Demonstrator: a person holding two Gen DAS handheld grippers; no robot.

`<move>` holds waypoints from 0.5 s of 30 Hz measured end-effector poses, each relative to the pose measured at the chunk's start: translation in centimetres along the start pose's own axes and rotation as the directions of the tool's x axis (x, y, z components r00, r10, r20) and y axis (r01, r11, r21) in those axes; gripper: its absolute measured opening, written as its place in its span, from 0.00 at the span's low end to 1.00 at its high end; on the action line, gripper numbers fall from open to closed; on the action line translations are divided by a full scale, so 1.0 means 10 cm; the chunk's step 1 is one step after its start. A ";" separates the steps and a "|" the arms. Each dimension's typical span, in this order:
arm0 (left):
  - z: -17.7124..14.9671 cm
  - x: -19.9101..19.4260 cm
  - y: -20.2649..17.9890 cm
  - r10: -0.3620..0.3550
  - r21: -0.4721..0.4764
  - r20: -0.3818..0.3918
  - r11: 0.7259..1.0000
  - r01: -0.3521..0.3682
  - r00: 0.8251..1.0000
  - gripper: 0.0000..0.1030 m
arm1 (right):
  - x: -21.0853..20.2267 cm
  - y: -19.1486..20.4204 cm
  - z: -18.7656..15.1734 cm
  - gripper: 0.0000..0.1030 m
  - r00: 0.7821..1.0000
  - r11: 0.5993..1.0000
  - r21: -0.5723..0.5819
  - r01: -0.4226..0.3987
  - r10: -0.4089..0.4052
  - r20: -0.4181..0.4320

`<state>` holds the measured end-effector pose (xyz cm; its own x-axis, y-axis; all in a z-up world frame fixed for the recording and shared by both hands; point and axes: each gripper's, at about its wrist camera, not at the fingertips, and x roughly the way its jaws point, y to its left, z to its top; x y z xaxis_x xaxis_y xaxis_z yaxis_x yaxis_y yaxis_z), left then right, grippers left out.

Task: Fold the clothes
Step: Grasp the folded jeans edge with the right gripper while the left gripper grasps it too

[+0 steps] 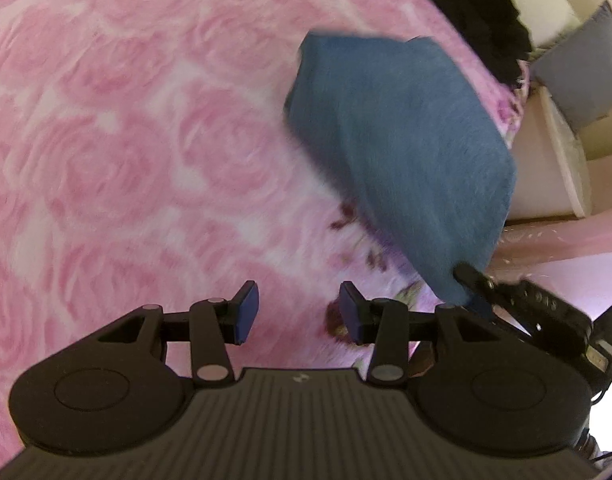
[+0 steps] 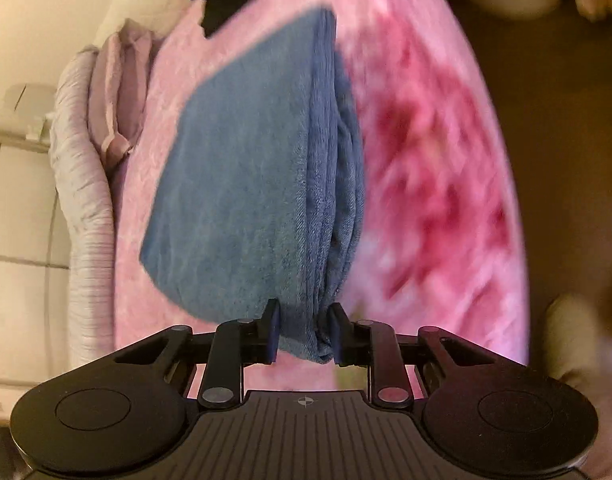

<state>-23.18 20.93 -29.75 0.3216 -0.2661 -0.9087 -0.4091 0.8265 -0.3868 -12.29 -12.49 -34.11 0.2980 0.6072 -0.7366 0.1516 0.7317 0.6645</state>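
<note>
Surface: bed w/ pink rose-print cover (image 1: 126, 140); print blurred.
Room, L to R (left wrist view): black garment heap (image 1: 478, 12) at far bed edge; grey pillow (image 1: 582, 72) beyond it, off the bed.
Room (right wrist view): lilac bedding roll (image 2: 86, 168) at bed's left edge.
Left tongs (image 1: 299, 314): open, nothing between pads, over bare cover.
Right tongs (image 2: 304, 332): closed on near corner of folded blue cloth (image 2: 246, 184).
Blue cloth pos.: lifted by that corner; rest trails toward the cover.
</note>
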 end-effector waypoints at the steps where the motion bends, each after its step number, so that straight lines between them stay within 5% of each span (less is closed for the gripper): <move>1: 0.04 0.00 -0.02 -0.006 0.012 0.002 1.000 0.006 1.000 0.37 | -0.02 -0.03 0.03 0.24 1.000 1.000 -0.022 0.009 -0.009 -0.015; 5: 0.25 0.09 -0.12 -0.018 0.065 -0.001 0.998 0.018 1.000 0.37 | -0.01 -0.23 0.14 0.34 0.996 1.000 0.013 0.029 -0.027 -0.083; 9: 0.56 0.18 -0.22 -0.042 0.159 0.012 0.986 0.040 0.999 0.38 | -0.14 -0.19 0.38 0.63 0.999 0.999 0.023 -0.043 0.042 0.034; 15: 1.17 0.38 -0.48 -0.064 0.378 0.026 0.924 0.049 0.998 0.38 | 0.05 -0.18 0.68 0.63 0.991 0.996 0.033 -0.079 0.075 0.115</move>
<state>-10.01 21.72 -29.50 0.3692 -0.3053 -0.8778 -0.0395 0.9385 -0.3431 -5.98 -15.61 -34.78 0.4150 0.6206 -0.6653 0.1589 0.6706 0.7246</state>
